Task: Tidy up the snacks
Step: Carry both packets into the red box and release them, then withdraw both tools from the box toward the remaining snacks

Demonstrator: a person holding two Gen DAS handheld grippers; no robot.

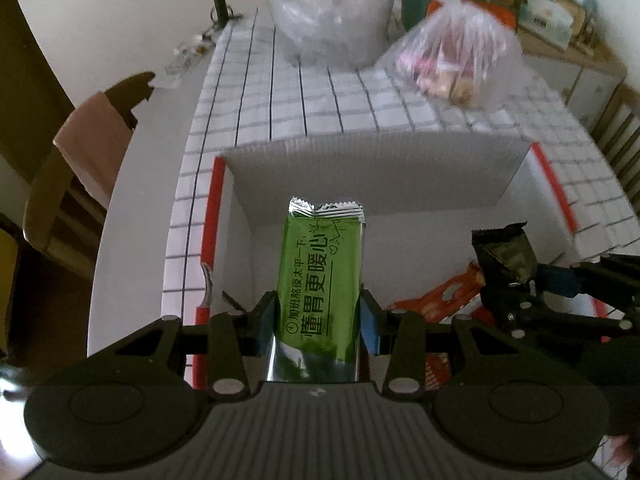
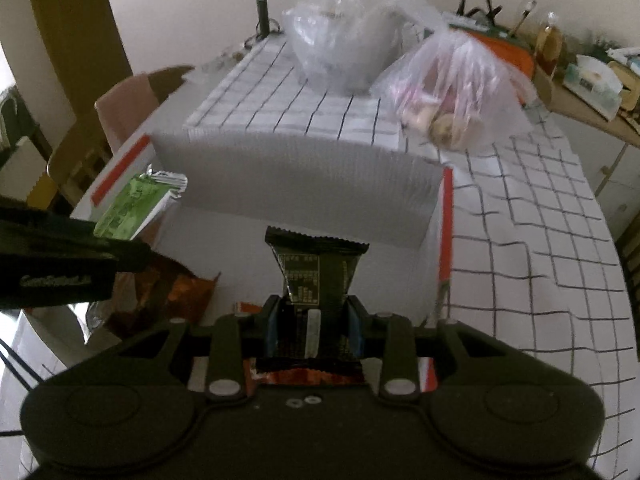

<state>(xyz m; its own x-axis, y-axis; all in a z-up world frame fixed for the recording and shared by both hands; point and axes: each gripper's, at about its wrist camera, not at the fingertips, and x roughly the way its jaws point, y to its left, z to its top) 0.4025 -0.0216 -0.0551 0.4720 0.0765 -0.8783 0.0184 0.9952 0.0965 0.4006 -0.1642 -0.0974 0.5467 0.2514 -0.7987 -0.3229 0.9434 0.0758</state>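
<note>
While two grippers hold, two bags (image 1: 456,60) wait.

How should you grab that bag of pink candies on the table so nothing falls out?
Grip the gathered neck at the top of the clear bag of pink candies, coming down from above. The plastic bunches into a narrow strip there, thin enough to pinch, while the body is wide, floppy and full of loose sweets that would likely slip. Both grippers already hold packets, so one would have to let go first.
</note>
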